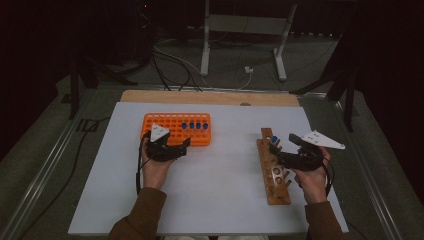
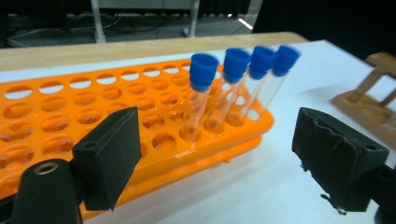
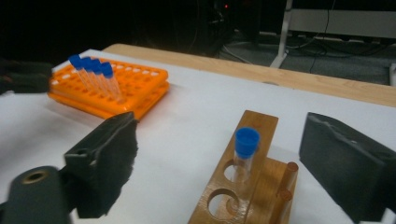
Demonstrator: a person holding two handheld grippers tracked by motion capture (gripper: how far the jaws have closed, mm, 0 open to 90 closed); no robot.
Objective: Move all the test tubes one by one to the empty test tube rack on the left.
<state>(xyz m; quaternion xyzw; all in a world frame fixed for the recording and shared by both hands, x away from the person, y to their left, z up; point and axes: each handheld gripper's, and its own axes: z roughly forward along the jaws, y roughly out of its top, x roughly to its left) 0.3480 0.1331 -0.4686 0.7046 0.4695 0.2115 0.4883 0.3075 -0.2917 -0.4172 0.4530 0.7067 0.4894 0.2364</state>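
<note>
Here: both grippers' fingers apart, empty; clear blue-capped tube (image 3: 244, 151) upright in wooden rack (image 3: 247, 196); orange perforated plastic rack (image 2: 116, 112).

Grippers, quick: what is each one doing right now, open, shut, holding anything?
Left gripper: open, holding nothing, in front of the four blue-capped tubes in the orange rack.
Right gripper: open, empty, around the single tube in the wooden rack.
</note>
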